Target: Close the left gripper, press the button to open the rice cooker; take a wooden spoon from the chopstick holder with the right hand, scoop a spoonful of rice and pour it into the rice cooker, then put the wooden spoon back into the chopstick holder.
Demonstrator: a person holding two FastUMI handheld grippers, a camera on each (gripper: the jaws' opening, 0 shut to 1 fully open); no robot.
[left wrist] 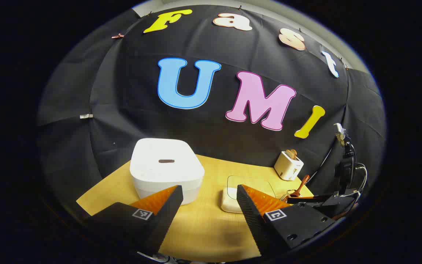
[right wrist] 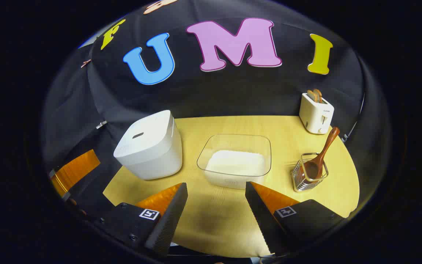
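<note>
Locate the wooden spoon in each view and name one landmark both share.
Left gripper view: wooden spoon at far right, handle tilted up, beyond the right finger.
Right gripper view: wooden spoon at right, standing in the chopstick holder.
Shared landmark: white toaster just behind it.

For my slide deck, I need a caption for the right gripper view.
Open right hand-held gripper faces closed rice cooker, rice container and wooden spoon in chopstick holder.

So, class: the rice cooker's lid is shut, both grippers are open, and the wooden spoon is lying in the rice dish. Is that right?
Not quite. The wooden spoon stands in the chopstick holder, not the rice dish, as the right gripper view shows. The rice cooker is shut, and the left gripper and right gripper are open.
</note>
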